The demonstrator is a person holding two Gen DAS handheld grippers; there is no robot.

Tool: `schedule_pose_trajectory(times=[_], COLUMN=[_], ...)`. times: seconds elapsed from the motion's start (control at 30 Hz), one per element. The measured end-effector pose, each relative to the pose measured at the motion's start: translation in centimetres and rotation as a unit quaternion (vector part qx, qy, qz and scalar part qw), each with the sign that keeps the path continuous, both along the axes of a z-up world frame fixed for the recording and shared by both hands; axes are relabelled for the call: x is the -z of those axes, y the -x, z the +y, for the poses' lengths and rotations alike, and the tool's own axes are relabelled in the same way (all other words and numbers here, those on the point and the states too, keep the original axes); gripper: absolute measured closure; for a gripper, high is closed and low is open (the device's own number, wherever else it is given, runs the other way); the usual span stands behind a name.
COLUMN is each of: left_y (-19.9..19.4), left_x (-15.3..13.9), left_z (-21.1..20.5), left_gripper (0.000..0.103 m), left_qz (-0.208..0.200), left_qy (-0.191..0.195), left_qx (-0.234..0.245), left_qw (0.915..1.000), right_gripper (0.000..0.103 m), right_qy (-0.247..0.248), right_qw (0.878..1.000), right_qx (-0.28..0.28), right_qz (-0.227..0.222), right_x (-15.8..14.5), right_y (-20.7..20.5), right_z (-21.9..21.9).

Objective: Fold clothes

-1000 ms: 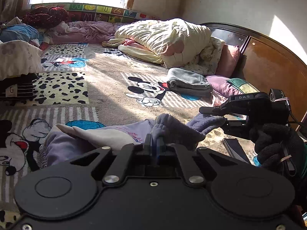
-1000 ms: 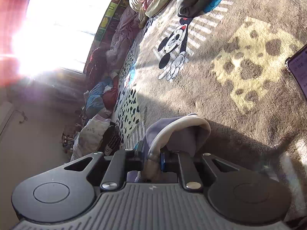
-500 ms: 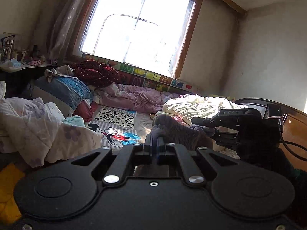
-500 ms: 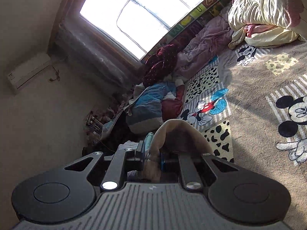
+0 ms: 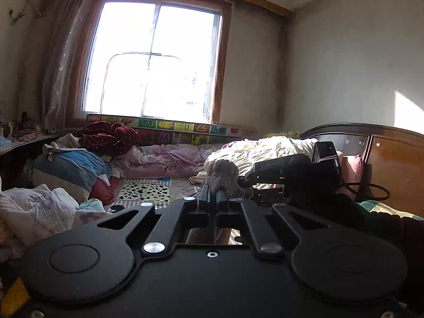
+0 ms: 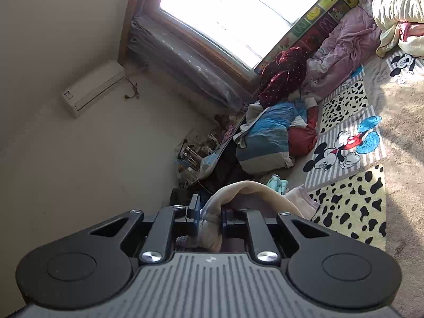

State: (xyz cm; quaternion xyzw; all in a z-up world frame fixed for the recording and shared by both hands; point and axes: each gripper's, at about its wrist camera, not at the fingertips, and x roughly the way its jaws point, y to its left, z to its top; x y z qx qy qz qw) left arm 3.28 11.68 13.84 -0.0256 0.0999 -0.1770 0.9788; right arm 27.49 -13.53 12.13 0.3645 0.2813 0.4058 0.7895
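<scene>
A lavender garment with a cream lining is held up off the bed by both grippers. In the left wrist view my left gripper (image 5: 212,194) is shut on a bunched grey-lavender fold of the garment (image 5: 224,176), which sticks up past the fingertips. The right gripper (image 5: 281,175), held by a dark gloved hand, hangs just to its right. In the right wrist view my right gripper (image 6: 209,212) is shut on a thick cream-edged part of the garment (image 6: 249,188), which arches over the right finger. The rest of the garment hangs below, hidden.
The bed carries a Mickey Mouse blanket (image 6: 349,143), a cream duvet (image 5: 265,151), a purple sheet (image 5: 164,159) and a pile of clothes (image 5: 79,164) at the left. A wooden headboard (image 5: 392,164) stands at the right. A window (image 5: 153,63) is ahead.
Both grippers have risen from the bed, lifting the garment with them. The views have swung up from the blanket to the window and walls. The right gripper has rolled.
</scene>
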Motion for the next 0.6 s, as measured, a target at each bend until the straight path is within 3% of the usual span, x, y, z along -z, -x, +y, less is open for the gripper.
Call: schedule_pose_trajectory(times=[0.1, 0.2, 0.27, 0.33, 0.47, 0.6], left_y=[-0.3, -0.2, 0.2, 0.0, -0.5, 1.1], left_x=[6.0, 11.2, 12.4, 11.6, 5.6, -1.3], left_z=[-4.3, -8.3, -9.7, -9.6, -6.6, -3.6], left_gripper=[0.102, 0.102, 0.102, 0.102, 0.102, 0.102], left_qz=[0.075, 0.147, 0.159, 0.16, 0.124, 0.066], left_qy=[-0.033, -0.035, -0.025, 0.003, 0.054, 0.103], left_qx=[0.044, 0.082, 0.094, 0.093, 0.077, 0.078], left_qw=[0.9957, 0.9852, 0.9825, 0.9828, 0.9878, 0.9894], right_gripper=[0.086, 0.086, 0.086, 0.086, 0.088, 0.092], right_qy=[0.061, 0.125, 0.135, 0.128, 0.093, 0.057], right_qw=[0.995, 0.981, 0.974, 0.973, 0.983, 0.995], right_qx=[0.002, 0.018, 0.032, 0.045, 0.056, 0.052], right_qz=[0.074, 0.148, 0.177, 0.188, 0.149, 0.067], right_x=[5.3, 11.0, 13.1, 14.0, 10.2, 0.9], right_y=[0.3, 1.5, 2.6, 4.1, 5.2, 6.4], right_z=[-3.3, -7.7, -10.5, -13.1, -14.7, -13.6])
